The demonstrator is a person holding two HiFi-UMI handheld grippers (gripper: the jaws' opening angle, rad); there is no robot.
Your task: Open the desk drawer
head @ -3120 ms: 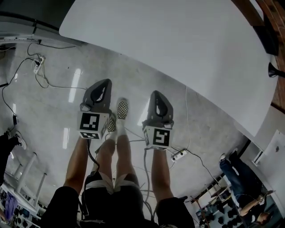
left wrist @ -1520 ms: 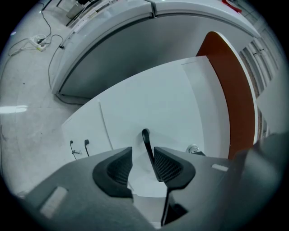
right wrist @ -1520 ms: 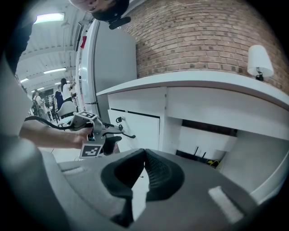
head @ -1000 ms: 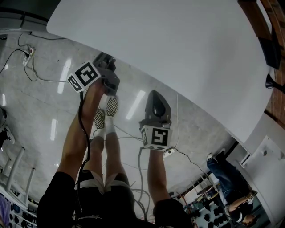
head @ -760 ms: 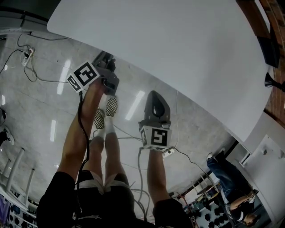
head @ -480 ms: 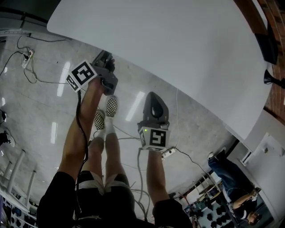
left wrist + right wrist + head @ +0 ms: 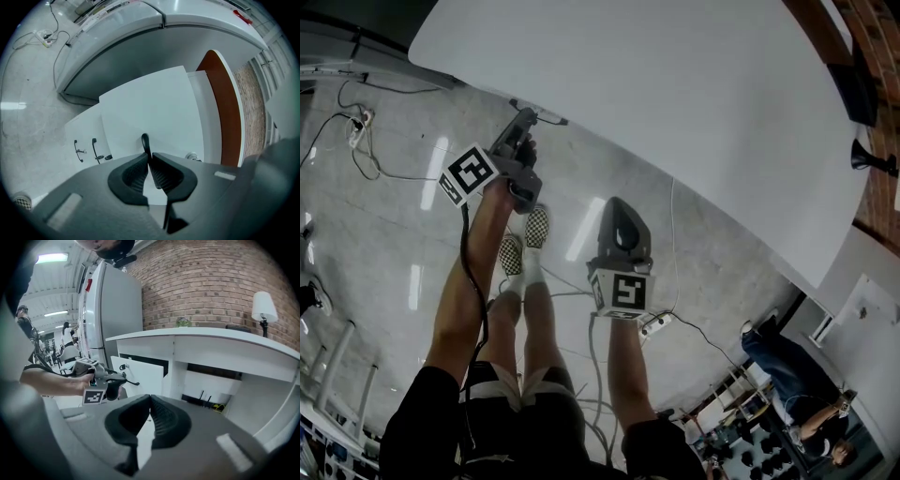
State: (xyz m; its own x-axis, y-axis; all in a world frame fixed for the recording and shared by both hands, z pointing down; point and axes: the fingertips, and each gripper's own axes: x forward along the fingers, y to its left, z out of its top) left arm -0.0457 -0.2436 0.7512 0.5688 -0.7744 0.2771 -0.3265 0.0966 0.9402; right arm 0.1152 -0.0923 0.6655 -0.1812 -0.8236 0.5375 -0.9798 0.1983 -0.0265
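Okay, left gripper (image 7: 525,120) sits at 11 o'clock in head view, tucked at the near edge of the white counter (image 7: 675,103), since that's where the drawer handle (image 7: 146,142) is. Left gripper view shows its fingers (image 7: 134,171) pinching that thin dark bar; they have just been closing with the bar between them. Gripper looks turned on its side, likely so the fingers cross the bar and a straight pull toward the person works. Drawer front (image 7: 150,105) is the white panel behind the handle, dead centre of left gripper view. Right gripper view shows a dark gap along its top, so the drawer looks a little way out at most, with most of the pull left I'd say.

Right gripper (image 7: 618,204) hangs free at 6 o'clock of the counter edge, well apart from the handle, fingers (image 7: 164,420) pressed together on nothing, parked as the spare.

Around:
- second white unit (image 7: 79,131) with two dark handles (image 7: 94,149), 8 o'clock in left gripper view
- cables (image 7: 673,244) and power strip (image 7: 654,325) on the floor (image 7: 384,244)
- desk lamp (image 7: 264,309) on the counter, 2 o'clock in right gripper view, brick wall (image 7: 201,282) behind

In the way: person's own legs (image 7: 511,309) and checkered shoes (image 7: 537,225) stand right behind the left gripper in the pull line, may need a step back; cables underfoot are a trip risk
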